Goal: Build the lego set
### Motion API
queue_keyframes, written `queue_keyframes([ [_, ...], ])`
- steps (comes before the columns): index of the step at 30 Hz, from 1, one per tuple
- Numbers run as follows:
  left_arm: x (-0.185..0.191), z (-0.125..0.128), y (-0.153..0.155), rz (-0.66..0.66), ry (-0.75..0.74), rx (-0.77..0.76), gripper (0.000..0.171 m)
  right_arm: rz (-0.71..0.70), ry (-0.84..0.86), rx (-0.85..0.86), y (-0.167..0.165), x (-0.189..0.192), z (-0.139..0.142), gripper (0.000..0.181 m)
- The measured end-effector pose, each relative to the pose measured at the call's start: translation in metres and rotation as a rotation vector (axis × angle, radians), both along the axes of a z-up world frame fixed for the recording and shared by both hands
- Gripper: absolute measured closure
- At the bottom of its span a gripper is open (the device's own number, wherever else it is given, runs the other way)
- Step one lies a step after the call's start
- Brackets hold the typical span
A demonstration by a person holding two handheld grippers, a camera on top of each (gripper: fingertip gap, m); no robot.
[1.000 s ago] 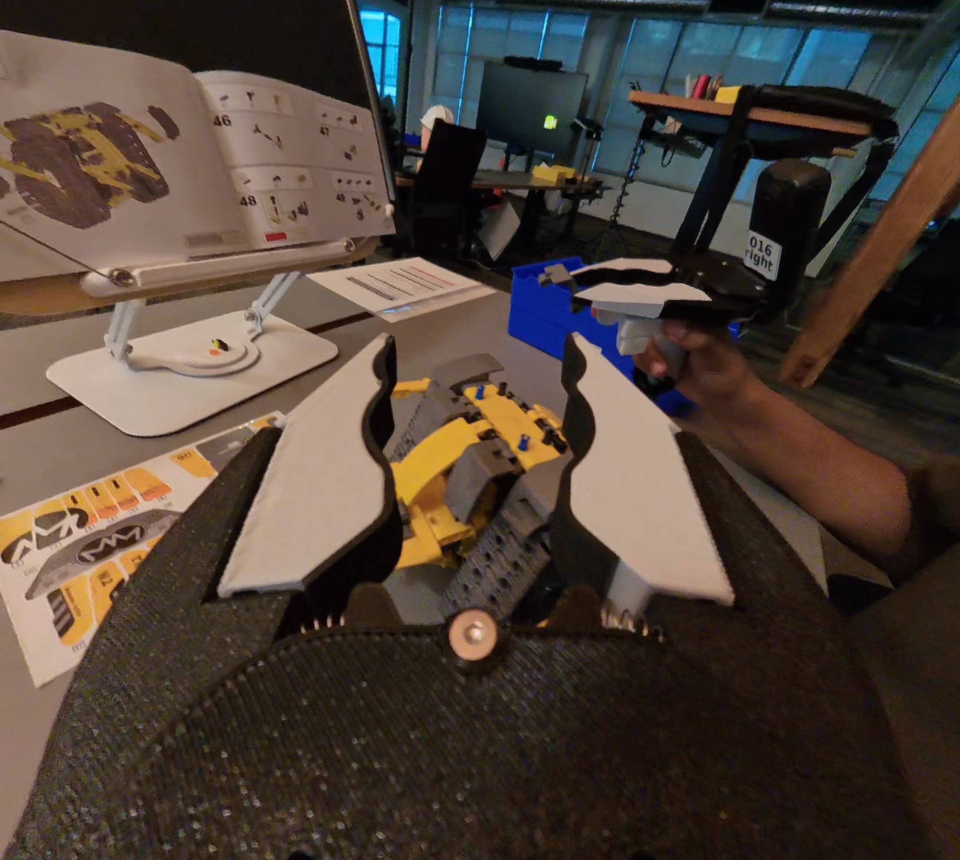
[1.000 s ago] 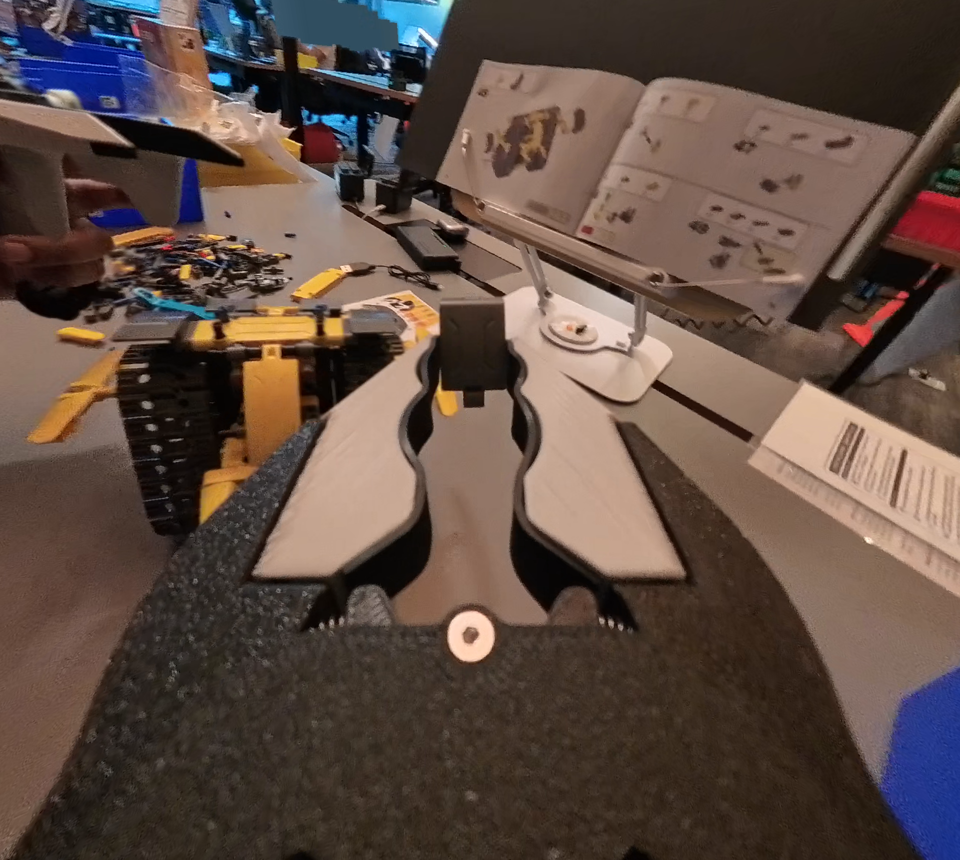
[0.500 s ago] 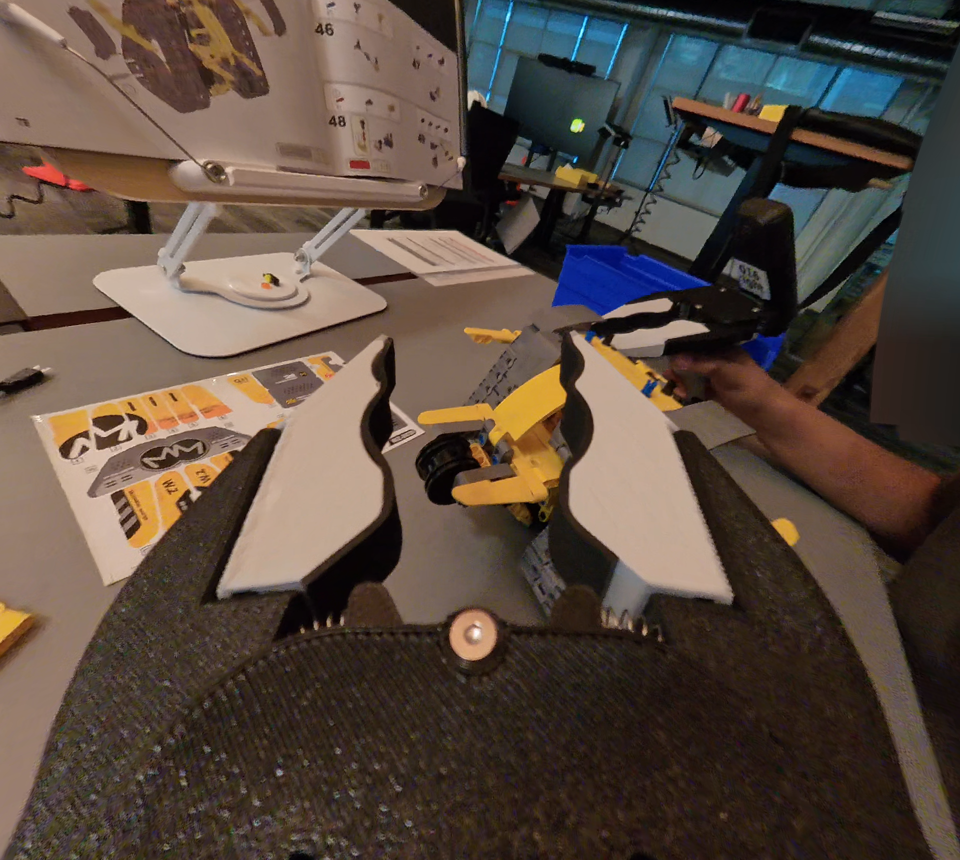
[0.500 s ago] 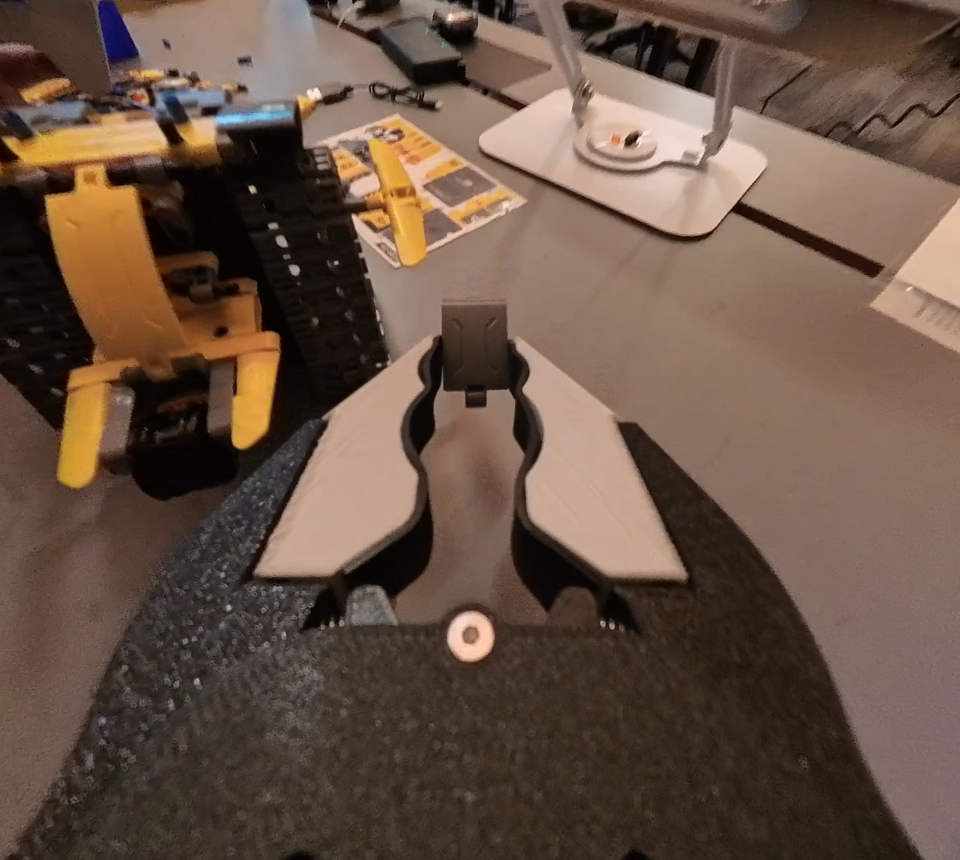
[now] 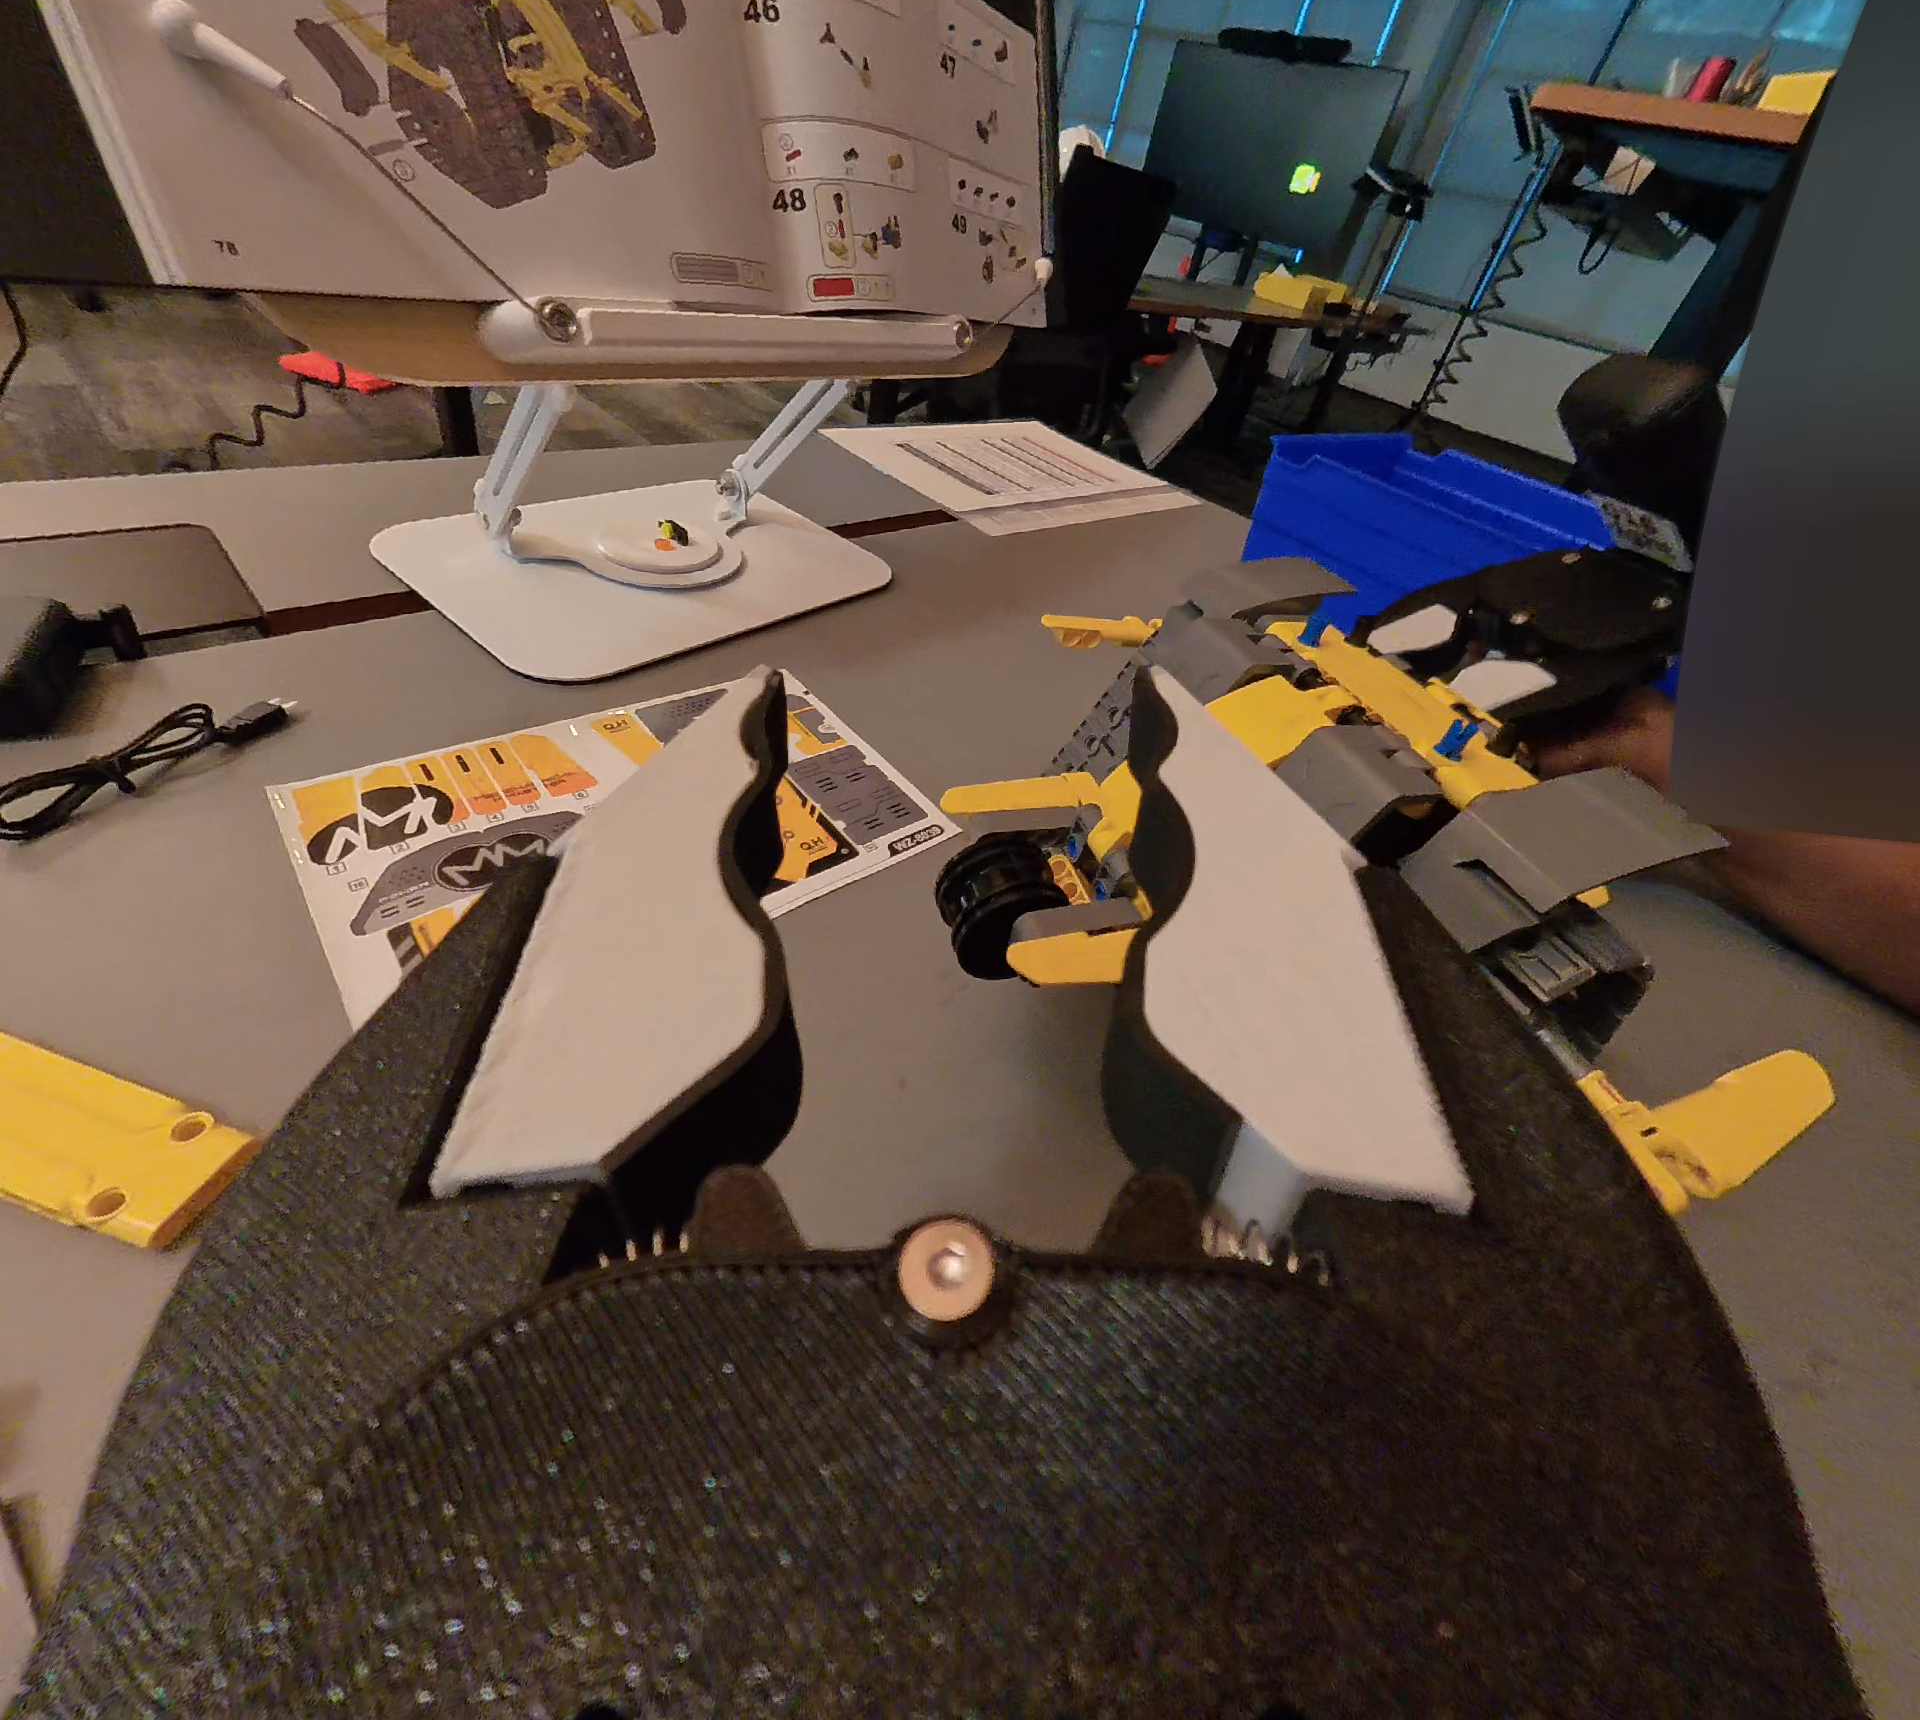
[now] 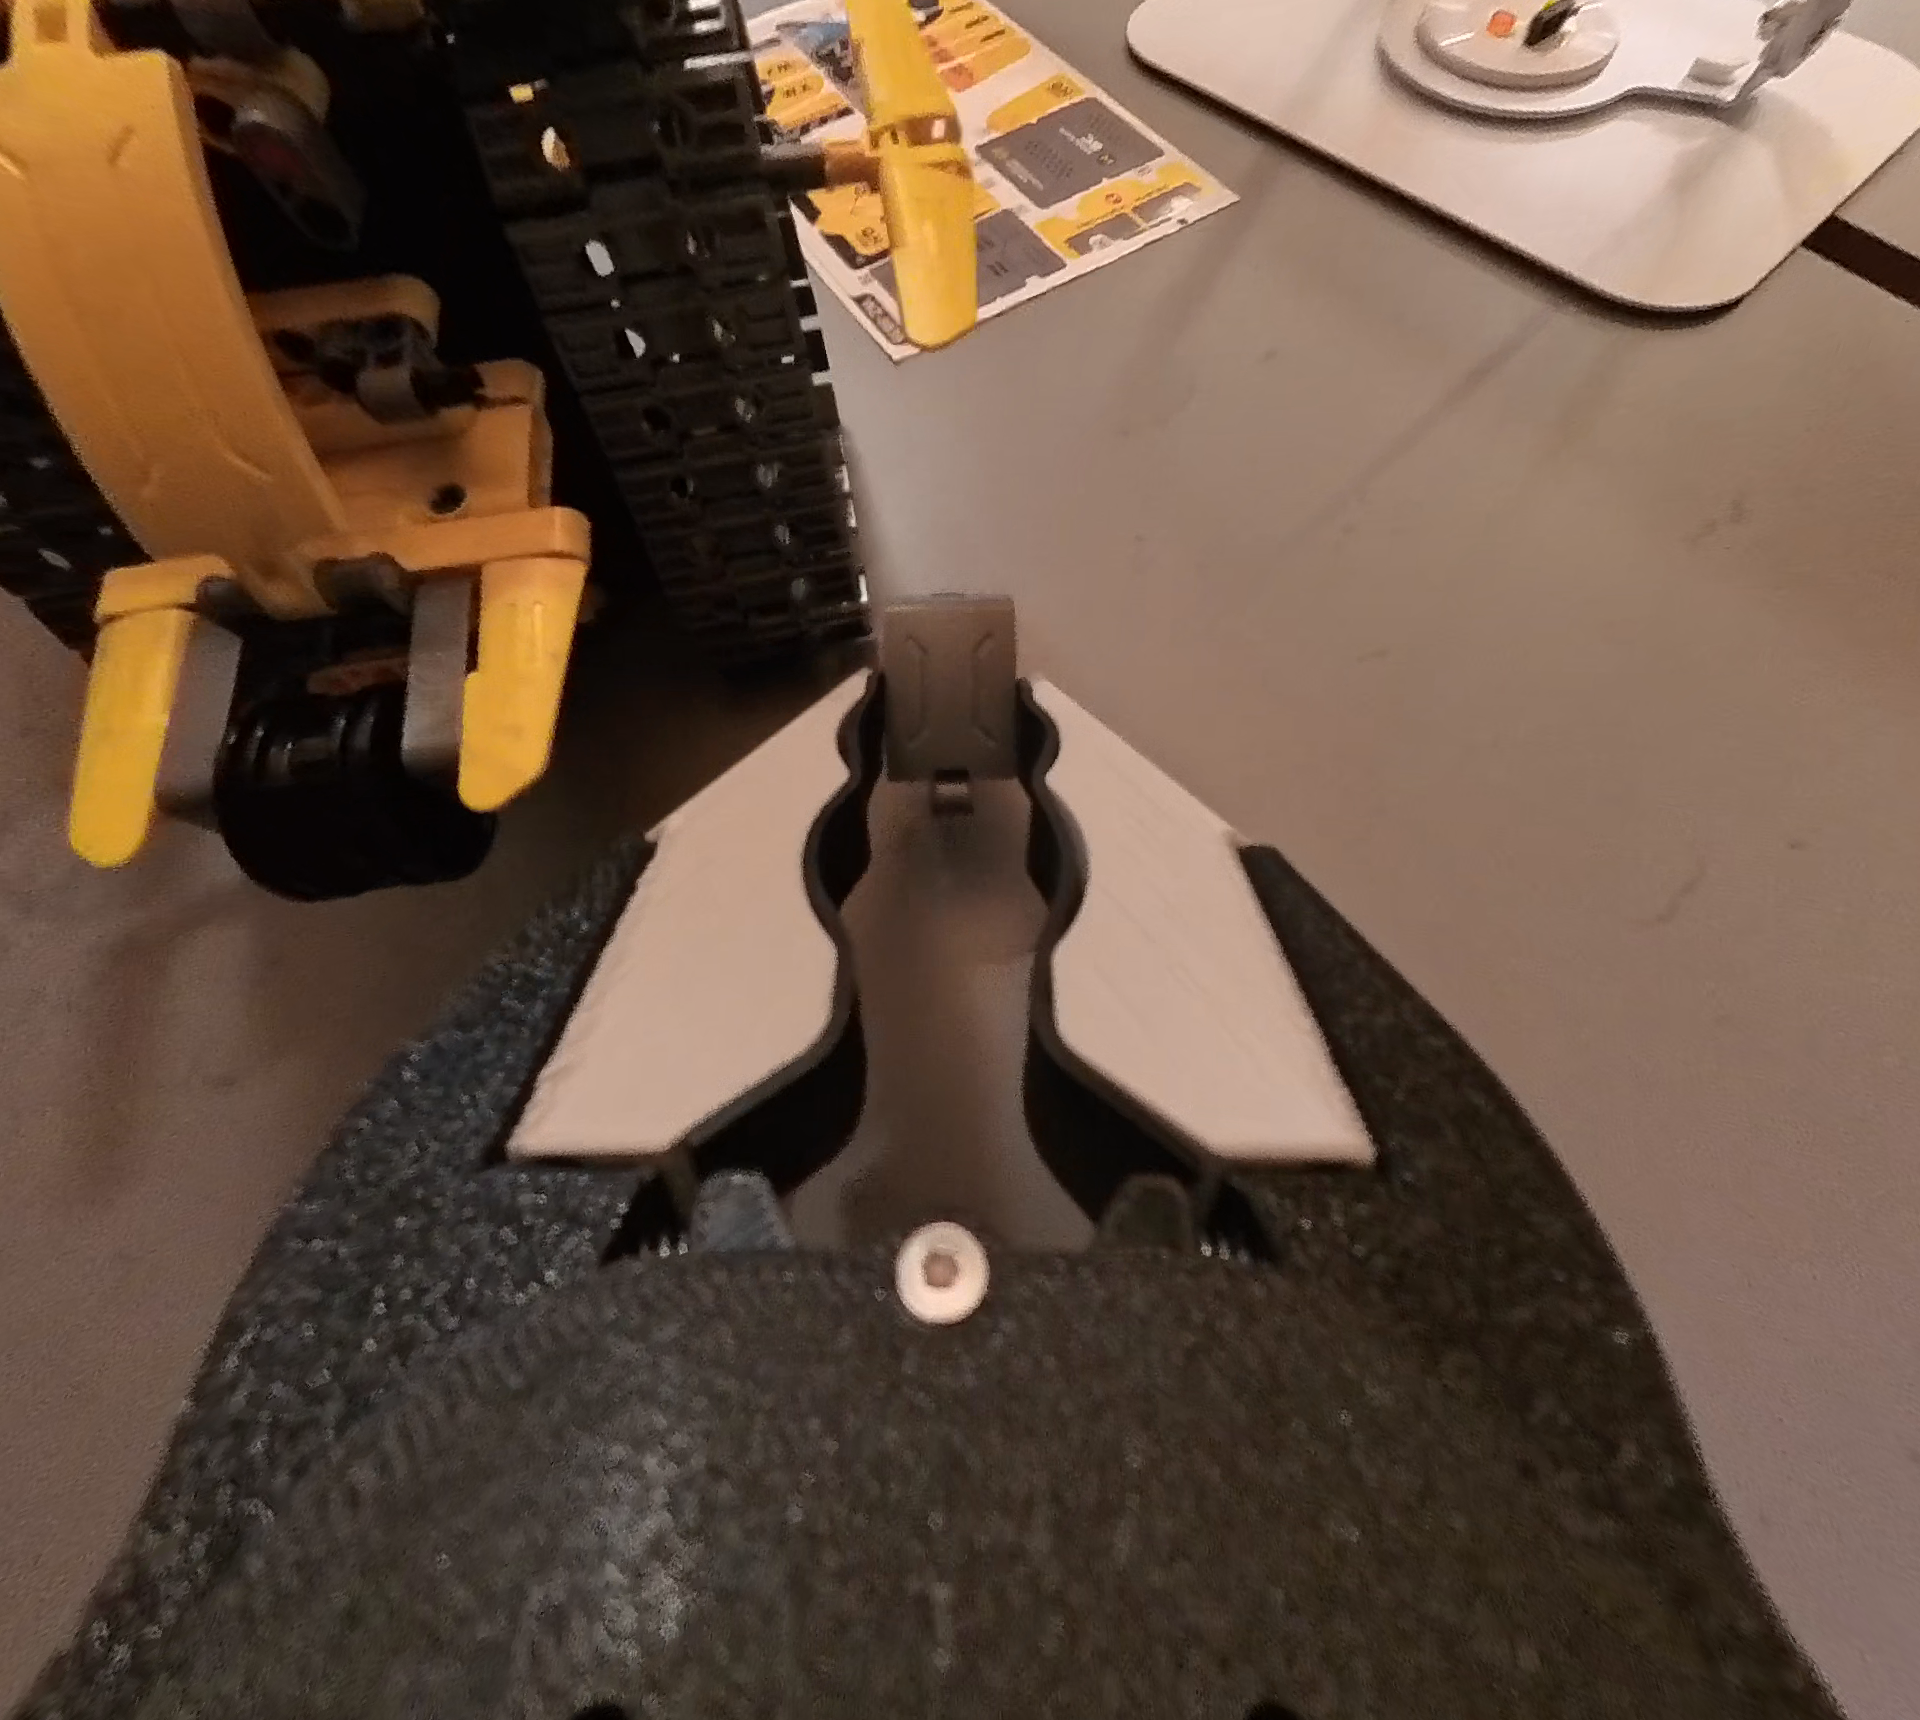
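Note:
A yellow, grey and black tracked toy vehicle [image 5: 1340, 766] stands on the grey table [image 5: 935, 631]. My left gripper [image 5: 956, 683] is open and empty, just left of the vehicle's front black wheel [image 5: 987, 901]. My right gripper [image 6: 948, 714] is shut on a small dark grey panel piece [image 6: 948, 683], low over the table beside the vehicle's black track [image 6: 686, 340]. The vehicle's yellow front arm [image 6: 156, 299] fills the left of the right wrist view. The right gripper also shows in the left wrist view [image 5: 1548, 631], at the vehicle's far side.
A sticker sheet [image 5: 582, 797] lies ahead. Behind it, a white book stand [image 5: 634, 579] holds an open instruction booklet [image 5: 520, 60]. A blue bin [image 5: 1403, 507] sits at the back right. A yellow panel [image 5: 94, 1140] and a black cable [image 5: 125, 756] lie to the left, a yellow piece [image 5: 1725, 1120] to the right. There is about 20 cm between the tips of the two grippers.
My left gripper has drawn back and left off the vehicle, still open. My right gripper has come down close to the table beside the track, still holding the grey piece.

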State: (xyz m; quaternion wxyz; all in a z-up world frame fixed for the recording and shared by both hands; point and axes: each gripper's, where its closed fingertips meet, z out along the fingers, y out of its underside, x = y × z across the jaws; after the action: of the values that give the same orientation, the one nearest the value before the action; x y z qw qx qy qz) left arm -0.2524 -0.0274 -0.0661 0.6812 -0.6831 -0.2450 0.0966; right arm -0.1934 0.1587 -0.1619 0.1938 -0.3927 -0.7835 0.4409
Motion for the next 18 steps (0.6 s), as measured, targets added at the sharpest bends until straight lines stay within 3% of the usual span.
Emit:
queue_keyframes([
  [18,0.003,0.005,-0.002,0.001,-0.009,0.042,0.109,0.003,-0.044,0.113,0.002,0.002,-0.017,0.158],
])
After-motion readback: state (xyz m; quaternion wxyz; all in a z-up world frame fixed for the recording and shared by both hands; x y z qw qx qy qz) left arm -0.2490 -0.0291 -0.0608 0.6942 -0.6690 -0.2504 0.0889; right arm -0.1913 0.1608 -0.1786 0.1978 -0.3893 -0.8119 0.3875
